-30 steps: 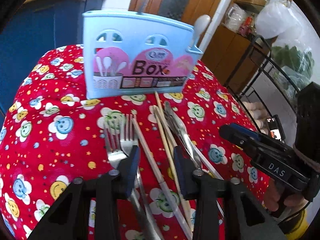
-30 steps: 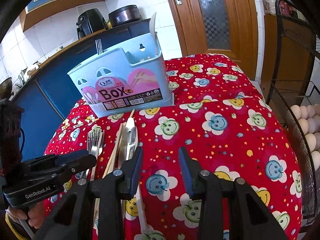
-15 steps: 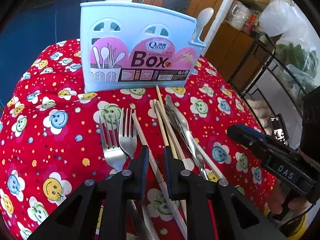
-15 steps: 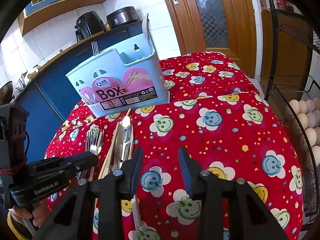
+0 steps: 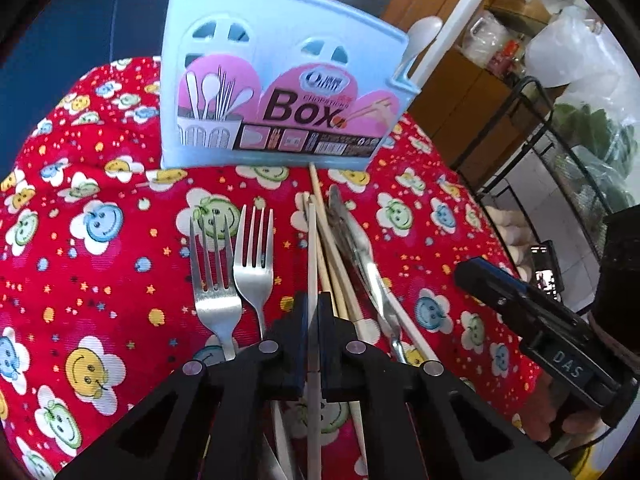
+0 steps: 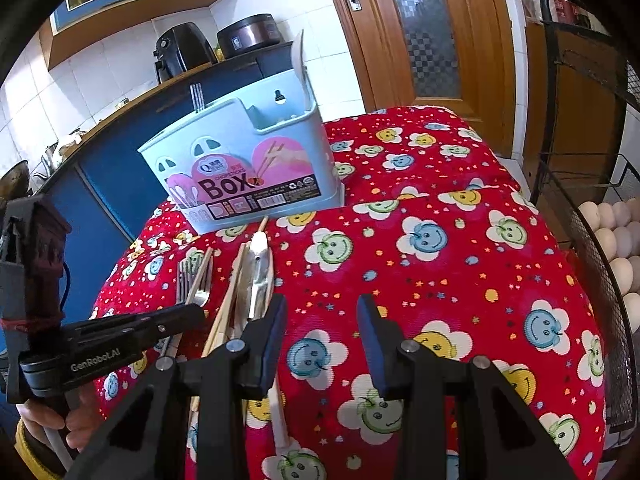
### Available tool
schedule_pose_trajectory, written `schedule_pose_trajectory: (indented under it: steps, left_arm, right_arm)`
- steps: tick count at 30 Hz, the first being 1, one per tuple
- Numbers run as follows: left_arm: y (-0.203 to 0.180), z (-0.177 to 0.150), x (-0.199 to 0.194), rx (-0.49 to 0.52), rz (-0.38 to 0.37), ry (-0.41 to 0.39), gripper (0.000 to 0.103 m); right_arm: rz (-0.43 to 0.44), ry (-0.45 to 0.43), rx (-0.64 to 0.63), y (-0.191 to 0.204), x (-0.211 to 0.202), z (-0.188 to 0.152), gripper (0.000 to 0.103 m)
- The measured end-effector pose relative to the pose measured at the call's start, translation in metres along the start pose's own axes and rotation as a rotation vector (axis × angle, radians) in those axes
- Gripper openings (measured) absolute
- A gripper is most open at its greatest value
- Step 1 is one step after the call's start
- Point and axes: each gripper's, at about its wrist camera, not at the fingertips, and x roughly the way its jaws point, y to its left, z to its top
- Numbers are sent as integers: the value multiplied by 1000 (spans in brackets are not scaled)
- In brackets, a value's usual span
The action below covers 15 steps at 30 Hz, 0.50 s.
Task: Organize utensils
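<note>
Shiny metal forks [image 5: 232, 276], seemingly ribbed cloth [image 5: 100, 280]

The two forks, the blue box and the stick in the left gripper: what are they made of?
The two forks look like polished metal, silvery with bright glints. The blue box looks like moulded plastic, matt pale blue with cut-out windows. The stick pinched in the left gripper is a pale, dull chopstick, probably wood or bamboo.

Since the earlier frames, the left gripper [image 5: 313, 312] has narrowed from wide open to clamped on one pale chopstick [image 5: 312, 248], lifting its tip off the pile.
</note>
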Motion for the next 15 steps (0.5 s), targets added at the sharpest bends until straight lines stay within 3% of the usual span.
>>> schedule_pose_trajectory:
  steps: [4, 10, 15]
  left_arm:
    - [0, 2, -15, -5, -27, -49, 4]
    - [2, 6, -43, 27, 4, -158, 4]
    - [13, 5, -55, 17, 16, -198, 4]
  right_arm:
    - [17, 4, -28, 10, -1, 0, 39]
    - [84, 44, -70, 32, 4, 0, 39]
    - [160, 112, -94, 50, 19, -4, 28]
